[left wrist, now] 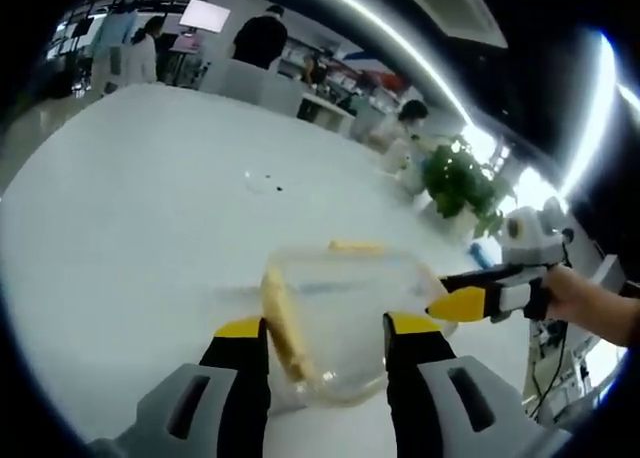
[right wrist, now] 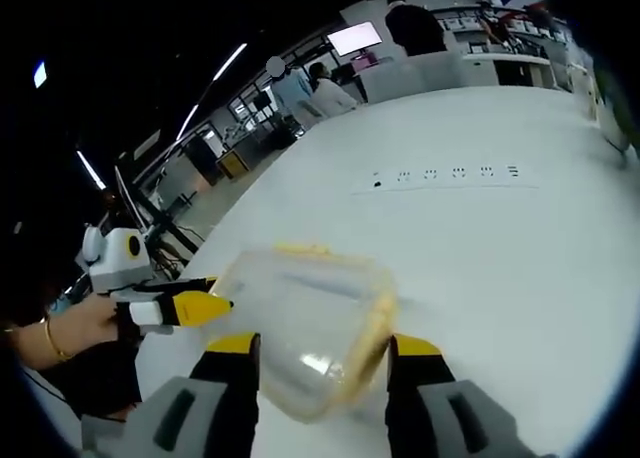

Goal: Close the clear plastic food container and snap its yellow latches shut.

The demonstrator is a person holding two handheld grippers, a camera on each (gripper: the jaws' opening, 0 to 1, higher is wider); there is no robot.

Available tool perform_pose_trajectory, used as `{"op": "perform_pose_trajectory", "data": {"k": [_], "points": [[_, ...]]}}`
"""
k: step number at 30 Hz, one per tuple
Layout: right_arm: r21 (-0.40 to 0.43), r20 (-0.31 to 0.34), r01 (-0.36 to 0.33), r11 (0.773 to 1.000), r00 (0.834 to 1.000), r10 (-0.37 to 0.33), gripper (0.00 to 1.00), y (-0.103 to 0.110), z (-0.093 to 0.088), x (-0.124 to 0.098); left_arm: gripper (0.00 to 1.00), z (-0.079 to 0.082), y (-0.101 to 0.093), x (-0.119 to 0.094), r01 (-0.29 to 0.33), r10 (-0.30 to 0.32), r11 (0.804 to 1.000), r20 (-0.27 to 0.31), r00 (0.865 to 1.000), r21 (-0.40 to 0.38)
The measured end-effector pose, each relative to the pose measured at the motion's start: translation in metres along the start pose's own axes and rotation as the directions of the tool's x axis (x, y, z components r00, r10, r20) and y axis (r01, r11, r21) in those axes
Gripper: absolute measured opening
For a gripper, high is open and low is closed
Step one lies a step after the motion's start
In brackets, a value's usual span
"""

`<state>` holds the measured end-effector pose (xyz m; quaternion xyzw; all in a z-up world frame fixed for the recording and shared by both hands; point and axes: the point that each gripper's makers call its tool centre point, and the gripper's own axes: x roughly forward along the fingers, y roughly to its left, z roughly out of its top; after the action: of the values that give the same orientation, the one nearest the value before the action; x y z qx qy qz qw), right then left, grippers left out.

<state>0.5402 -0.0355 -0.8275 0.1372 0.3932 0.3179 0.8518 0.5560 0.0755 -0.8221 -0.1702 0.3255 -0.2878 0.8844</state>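
- The container (left wrist: 345,318) sits on the white table (left wrist: 130,228), lid on, between both grippers.
- Left gripper (left wrist: 328,330): jaws apart, around the container.
- Right gripper (right wrist: 322,350): jaws apart, around it too.

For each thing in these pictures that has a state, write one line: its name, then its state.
Clear container: lid on, resting on the white table.
Yellow latches: whether snapped, cannot tell.
Left gripper: open, jaws either side of the container.
Right gripper: open, jaws astride the container.
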Motion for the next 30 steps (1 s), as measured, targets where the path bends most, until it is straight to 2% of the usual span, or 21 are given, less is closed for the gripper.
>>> {"op": "perform_pose_trajectory", "data": {"k": [3,5,7,11,15,19,23,30], "points": [[-0.030,0.020,0.019,0.999,1.000,-0.018,0.48,-0.001,0.002,-0.005,0.42,0.003,0.003,-0.004,0.006,-0.005,1.000,0.030,1.000,-0.004],[-0.009,0.054,0.028,1.000,0.998,-0.028,0.50,-0.003,0.007,-0.012,0.44,0.008,-0.001,-0.008,0.032,-0.033,0.999,0.055,0.998,0.017],[0.009,0.083,0.030,1.000,0.996,-0.031,0.51,-0.003,0.009,-0.019,0.47,0.008,-0.003,-0.012,0.050,-0.051,0.999,0.056,0.997,0.021],[-0.018,0.084,0.047,0.999,0.995,-0.046,0.54,-0.002,0.005,-0.029,0.52,0.004,0.001,-0.019,0.045,-0.048,0.997,0.042,0.998,0.070],[-0.058,0.094,0.023,0.998,0.995,-0.017,0.60,0.007,0.001,-0.036,0.55,0.003,-0.005,-0.031,0.051,-0.056,0.993,0.041,0.998,0.110],[-0.089,0.093,0.029,0.996,0.995,-0.020,0.64,0.015,-0.005,-0.045,0.60,-0.004,-0.009,-0.042,0.062,-0.068,0.990,0.036,0.997,0.129],[-0.109,0.088,0.036,0.993,0.996,-0.027,0.65,0.018,-0.011,-0.054,0.63,-0.008,-0.012,-0.056,0.061,-0.067,0.985,0.028,0.997,0.159],[-0.136,0.090,0.041,0.990,0.996,-0.029,0.67,0.030,-0.016,-0.068,0.66,-0.007,-0.023,-0.079,0.060,-0.071,0.976,0.045,0.996,0.210]]}}
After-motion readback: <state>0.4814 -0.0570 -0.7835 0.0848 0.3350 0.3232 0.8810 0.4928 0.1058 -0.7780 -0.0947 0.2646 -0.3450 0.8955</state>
